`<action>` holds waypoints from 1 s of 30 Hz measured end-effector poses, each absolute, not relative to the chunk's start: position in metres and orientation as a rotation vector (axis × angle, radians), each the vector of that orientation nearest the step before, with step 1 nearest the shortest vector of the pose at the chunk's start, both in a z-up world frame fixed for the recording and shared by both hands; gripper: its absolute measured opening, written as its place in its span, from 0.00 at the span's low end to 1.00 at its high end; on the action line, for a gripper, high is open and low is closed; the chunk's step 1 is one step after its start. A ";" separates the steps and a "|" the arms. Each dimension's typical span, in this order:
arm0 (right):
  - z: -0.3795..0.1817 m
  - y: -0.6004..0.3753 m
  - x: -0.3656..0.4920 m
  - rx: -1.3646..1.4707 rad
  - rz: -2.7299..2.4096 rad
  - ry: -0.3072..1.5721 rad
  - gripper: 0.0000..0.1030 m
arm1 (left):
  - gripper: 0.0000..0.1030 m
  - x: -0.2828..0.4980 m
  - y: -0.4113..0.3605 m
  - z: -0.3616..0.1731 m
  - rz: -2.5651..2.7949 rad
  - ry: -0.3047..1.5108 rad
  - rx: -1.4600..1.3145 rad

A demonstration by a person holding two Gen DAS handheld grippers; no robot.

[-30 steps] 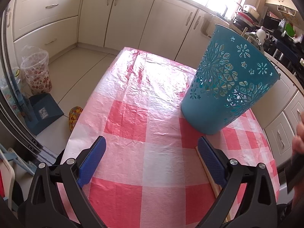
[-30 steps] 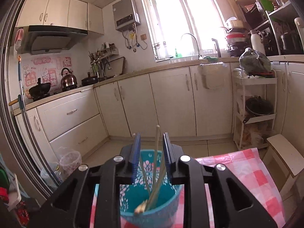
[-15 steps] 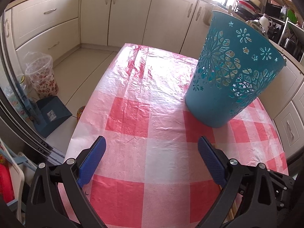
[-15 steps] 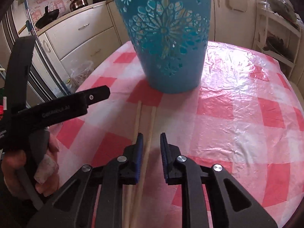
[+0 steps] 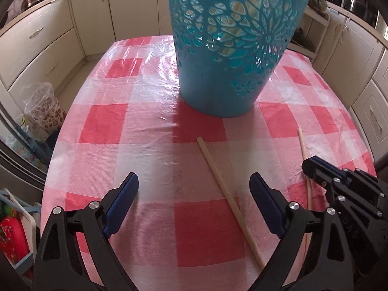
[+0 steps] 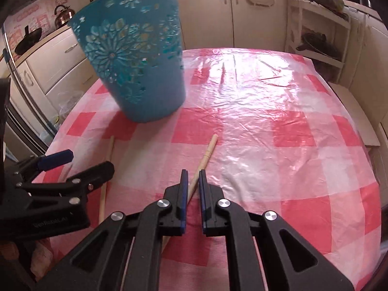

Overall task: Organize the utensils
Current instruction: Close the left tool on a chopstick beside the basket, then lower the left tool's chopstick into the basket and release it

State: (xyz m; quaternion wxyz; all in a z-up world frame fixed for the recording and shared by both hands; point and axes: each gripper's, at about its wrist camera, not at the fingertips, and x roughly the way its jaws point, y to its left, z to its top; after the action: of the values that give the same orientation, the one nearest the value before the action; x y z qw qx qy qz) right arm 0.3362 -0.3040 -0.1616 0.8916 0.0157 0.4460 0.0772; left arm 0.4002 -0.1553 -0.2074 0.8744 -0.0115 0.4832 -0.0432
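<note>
A teal cut-out basket (image 5: 232, 43) stands on the red-and-white checked table (image 5: 150, 126); it also shows in the right wrist view (image 6: 138, 58). Two wooden chopsticks lie in front of it. My left gripper (image 5: 194, 189) is open, low over the cloth, with one chopstick (image 5: 225, 189) lying between its fingers. My right gripper (image 6: 192, 177) is nearly shut around the other chopstick (image 6: 205, 157), which lies on the cloth; a firm grip cannot be told. The right gripper also shows in the left wrist view (image 5: 315, 167) over that chopstick (image 5: 303, 143).
Cream kitchen cabinets (image 5: 43, 36) ring the table. A floral bin (image 5: 46, 106) stands on the floor at left. A white shelf rack (image 6: 320, 31) stands beyond the table's far right. The left gripper (image 6: 55, 162) sits close beside the right one.
Both grippers swung down to the table in front of the basket. The two chopsticks, side by side half a second ago, now lie apart, one under each gripper.
</note>
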 end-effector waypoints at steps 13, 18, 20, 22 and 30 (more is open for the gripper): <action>-0.162 -0.316 0.345 0.113 0.171 0.930 0.10 | 0.07 0.403 -0.157 -0.201 -0.272 1.005 -0.016; -0.163 -0.319 0.341 0.116 0.178 0.928 0.12 | 0.05 0.398 -0.140 -0.193 -0.293 1.001 -0.055; -0.163 -0.318 0.341 0.113 0.181 0.927 0.15 | 0.05 0.393 -0.134 -0.181 -0.307 0.972 -0.074; -0.163 -0.316 0.341 0.104 0.179 0.924 0.15 | 0.05 0.385 -0.126 -0.164 -0.318 0.935 -0.094; -0.163 -0.311 0.341 0.102 0.169 0.923 0.18 | 0.04 0.374 -0.093 -0.050 -0.371 0.686 -0.222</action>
State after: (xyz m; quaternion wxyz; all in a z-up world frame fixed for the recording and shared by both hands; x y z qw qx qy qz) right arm 0.3412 -0.3109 -0.1626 0.8908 0.0491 0.4444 0.0813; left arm 0.3741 -0.0934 -0.0498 0.9188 -0.1082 0.3339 -0.1806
